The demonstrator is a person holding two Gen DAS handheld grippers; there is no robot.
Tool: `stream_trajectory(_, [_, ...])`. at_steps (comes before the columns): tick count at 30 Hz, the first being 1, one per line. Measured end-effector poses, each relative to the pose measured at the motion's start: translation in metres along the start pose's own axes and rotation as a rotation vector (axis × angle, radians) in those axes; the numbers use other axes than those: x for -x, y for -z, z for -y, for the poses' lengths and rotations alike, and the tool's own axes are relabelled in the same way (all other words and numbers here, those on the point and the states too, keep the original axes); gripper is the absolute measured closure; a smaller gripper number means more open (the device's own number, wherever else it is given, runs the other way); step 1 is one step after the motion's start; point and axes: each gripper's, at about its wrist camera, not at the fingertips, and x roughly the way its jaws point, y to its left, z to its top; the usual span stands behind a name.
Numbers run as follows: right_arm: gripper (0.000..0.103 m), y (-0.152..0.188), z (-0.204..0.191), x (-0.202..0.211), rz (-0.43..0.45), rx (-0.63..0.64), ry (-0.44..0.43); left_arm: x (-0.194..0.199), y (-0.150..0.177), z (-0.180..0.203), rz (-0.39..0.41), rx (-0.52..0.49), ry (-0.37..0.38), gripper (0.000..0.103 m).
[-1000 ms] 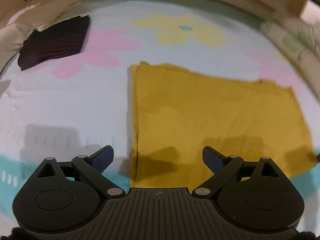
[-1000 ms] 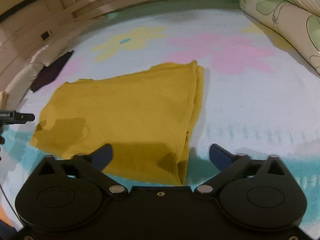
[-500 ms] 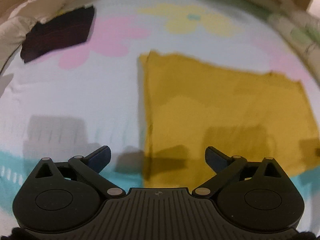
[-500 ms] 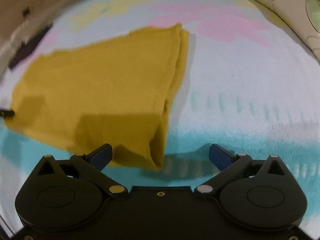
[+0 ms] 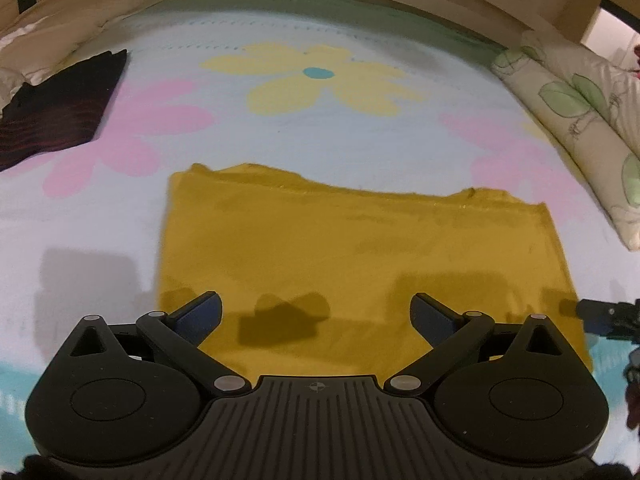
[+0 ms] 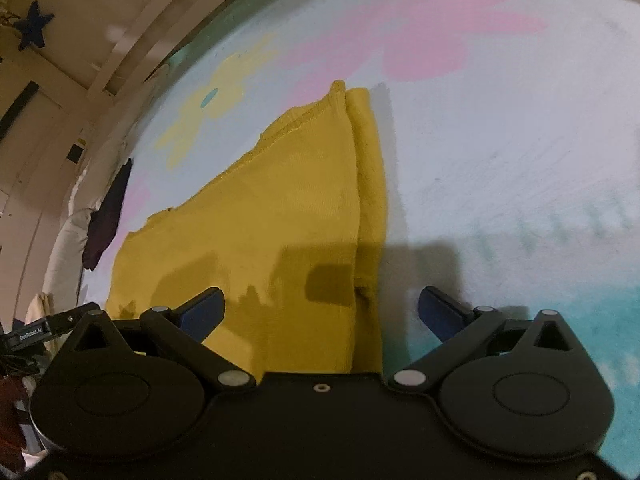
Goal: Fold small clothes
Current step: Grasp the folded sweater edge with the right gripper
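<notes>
Yellow garment (image 5: 352, 256) now centred under left gripper (image 5: 316, 312); right gripper (image 6: 320, 312) rolled over folded edge; both wide open, empty, next fold pending.

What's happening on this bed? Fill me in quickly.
A person is folding small clothes with a pair of hand-held tongs in each hand. A mustard-yellow garment lies flat on the flowered bedspread, already folded over along one side. The left tongs and right tongs both hover over its near edge, wide open and gripping nothing. A dark folded piece sits off at the far left, by the bedspread's edge, and a leaf-print pillow lies along the right.
</notes>
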Motion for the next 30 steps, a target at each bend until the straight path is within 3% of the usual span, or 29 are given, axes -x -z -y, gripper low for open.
stream_trajectory(5, [0.000, -0.005, 0.002, -0.005, -0.001, -0.030, -0.091, -0.031, -0.010, 0.019, -0.032, 0.014, -0.013, 0.001])
stream_trajectory(13, [0.000, -0.003, 0.000, -0.008, -0.001, 0.063, -0.115, -0.078, -0.040, 0.053, -0.044, -0.044, -0.087, 0.001])
stream_trajectory(18, [0.000, -0.004, 0.002, -0.007, 0.002, 0.041, -0.129, -0.111, -0.043, 0.064, -0.107, -0.091, -0.140, 0.000])
stream_trajectory(26, [0.000, -0.006, 0.009, -0.006, 0.004, 0.001, -0.157, -0.095, -0.041, 0.060, -0.112, -0.086, -0.124, 0.001])
stream_trajectory(30, [0.000, -0.006, 0.013, -0.005, 0.011, -0.024, -0.172, -0.077, -0.016, 0.063, -0.135, -0.130, -0.087, 0.001])
